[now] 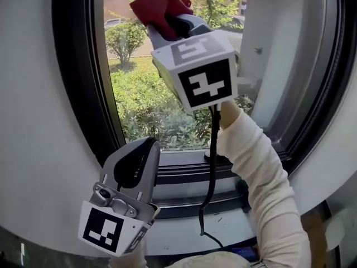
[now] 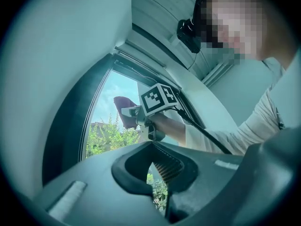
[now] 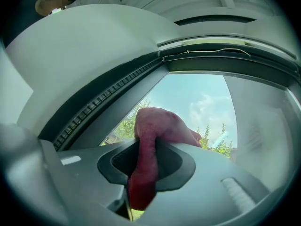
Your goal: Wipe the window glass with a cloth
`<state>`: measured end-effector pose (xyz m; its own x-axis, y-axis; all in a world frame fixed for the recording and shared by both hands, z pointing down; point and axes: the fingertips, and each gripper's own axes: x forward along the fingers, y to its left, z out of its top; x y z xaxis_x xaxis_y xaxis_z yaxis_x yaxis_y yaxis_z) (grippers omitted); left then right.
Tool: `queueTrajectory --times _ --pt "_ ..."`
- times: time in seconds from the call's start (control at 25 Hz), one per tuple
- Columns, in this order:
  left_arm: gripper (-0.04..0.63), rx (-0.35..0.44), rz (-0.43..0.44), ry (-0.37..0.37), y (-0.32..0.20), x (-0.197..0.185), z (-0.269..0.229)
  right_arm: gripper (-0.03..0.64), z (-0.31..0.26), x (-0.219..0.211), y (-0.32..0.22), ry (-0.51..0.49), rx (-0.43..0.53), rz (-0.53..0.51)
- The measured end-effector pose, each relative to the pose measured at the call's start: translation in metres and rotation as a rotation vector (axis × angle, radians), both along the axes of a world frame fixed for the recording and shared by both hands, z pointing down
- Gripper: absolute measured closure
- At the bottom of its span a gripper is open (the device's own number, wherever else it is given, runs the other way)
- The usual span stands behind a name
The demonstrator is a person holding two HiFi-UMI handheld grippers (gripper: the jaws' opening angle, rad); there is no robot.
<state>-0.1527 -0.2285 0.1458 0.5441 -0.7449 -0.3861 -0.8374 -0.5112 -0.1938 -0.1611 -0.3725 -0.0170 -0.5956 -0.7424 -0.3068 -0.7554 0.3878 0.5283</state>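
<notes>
A red cloth point(image 1: 159, 10) is bunched against the upper part of the window glass point(image 1: 139, 94), clamped in my right gripper point(image 1: 170, 24), which is raised high. In the right gripper view the cloth point(image 3: 157, 126) runs down between the jaws of that gripper point(image 3: 146, 171) and bulges out in front of the pane point(image 3: 202, 98). My left gripper point(image 1: 146, 145) hangs low by the bottom left of the window, jaws together with nothing in them. The left gripper view looks up past the left gripper point(image 2: 157, 175) at the cloth point(image 2: 123, 108) and the right gripper point(image 2: 130, 113).
A dark window frame point(image 1: 78, 77) rings the glass, with a sill point(image 1: 184, 169) along the bottom. A black cable point(image 1: 212, 166) hangs from the right gripper down over the sill. White curved wall point(image 1: 33, 149) surrounds the window. A cream sleeve point(image 1: 268, 188) rises from the lower right.
</notes>
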Motion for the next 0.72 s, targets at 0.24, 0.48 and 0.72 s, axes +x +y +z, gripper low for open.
queueTrajectory --times 0.24,0.48,0.72 --pt "0.595 0.021 -0.018 -0.011 -0.005 0.006 -0.006 0.505 0.033 0.0 0.0 -0.003 -0.013 -0.064" --pt "0.595 0.01 -0.018 -0.013 -0.02 0.015 -0.013 0.505 0.056 0.008 -0.004 0.024 -0.014 -0.087" --pt "0.595 0.0 -0.003 -0.028 -0.034 0.041 -0.012 0.505 0.064 0.044 -0.007 0.013 -0.037 -0.109"
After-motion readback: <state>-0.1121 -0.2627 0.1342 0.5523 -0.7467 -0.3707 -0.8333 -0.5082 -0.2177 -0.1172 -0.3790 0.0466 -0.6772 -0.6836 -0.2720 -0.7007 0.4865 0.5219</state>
